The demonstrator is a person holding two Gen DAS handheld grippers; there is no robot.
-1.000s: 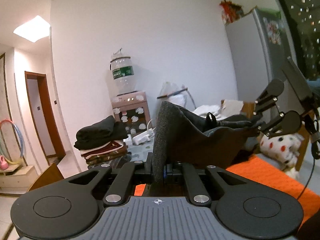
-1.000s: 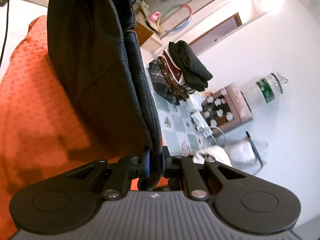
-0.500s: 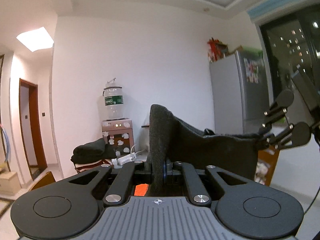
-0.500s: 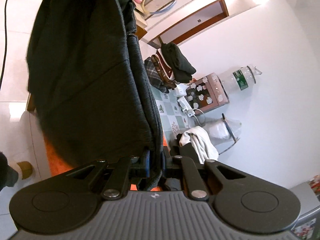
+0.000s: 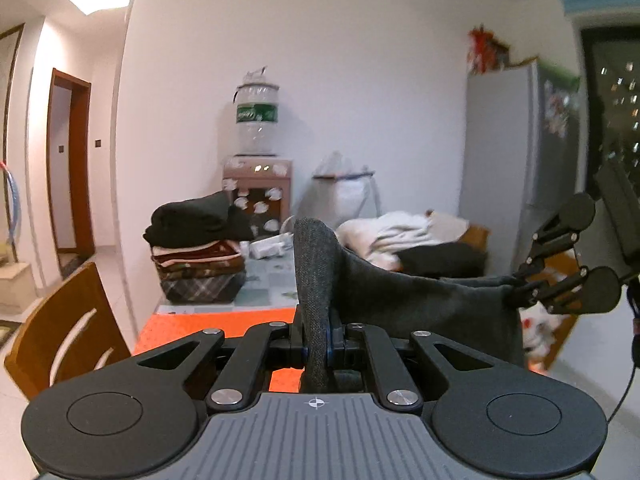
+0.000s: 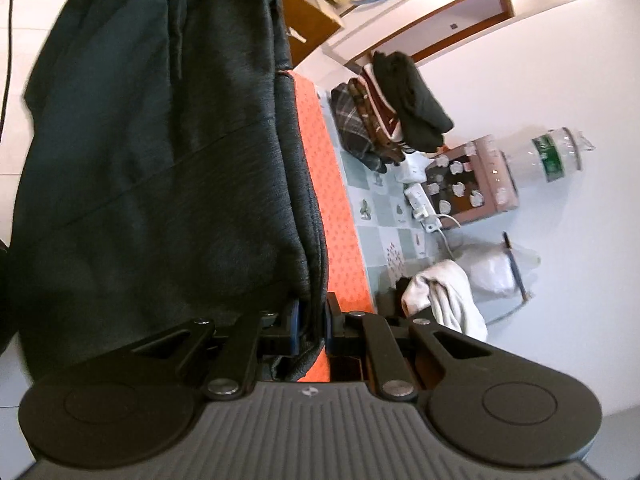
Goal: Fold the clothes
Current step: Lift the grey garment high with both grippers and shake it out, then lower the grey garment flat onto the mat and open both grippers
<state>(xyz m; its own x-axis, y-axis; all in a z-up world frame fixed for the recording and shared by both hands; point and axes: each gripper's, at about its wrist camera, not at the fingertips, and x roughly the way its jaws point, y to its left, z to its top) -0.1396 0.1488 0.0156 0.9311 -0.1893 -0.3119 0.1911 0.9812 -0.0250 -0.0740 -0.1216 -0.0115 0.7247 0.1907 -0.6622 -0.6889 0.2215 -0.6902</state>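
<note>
Left wrist view: left gripper (image 5: 316, 346) clamped on a thick edge of the dark grey garment (image 5: 420, 300); right gripper (image 5: 520, 294) seen across at the right, also pinching the same top edge, cloth stretched fairly taut between the two and hanging below; right wrist view confirms, right gripper (image 6: 310, 326) pads closed on the bunched hem, rest of the garment draping away to the left of frame, off the table side.

Changed: half a second back the left camera looked over the room with almost no table in sight; now the orange tablecloth (image 5: 216, 326) is back right under the jaws, and the folded pile (image 5: 200, 256) topped by a black item sits beyond it; both grips unchanged on the cloth throughout.

Read: garment was lifted and shaken out, now being carried down toward the orange cloth; likely next is laying it flat for the first fold; not yet touching the surface as far as visible. White crumpled laundry (image 5: 396, 232) waits further back; wooden chair (image 5: 60, 332) at the left.
</note>
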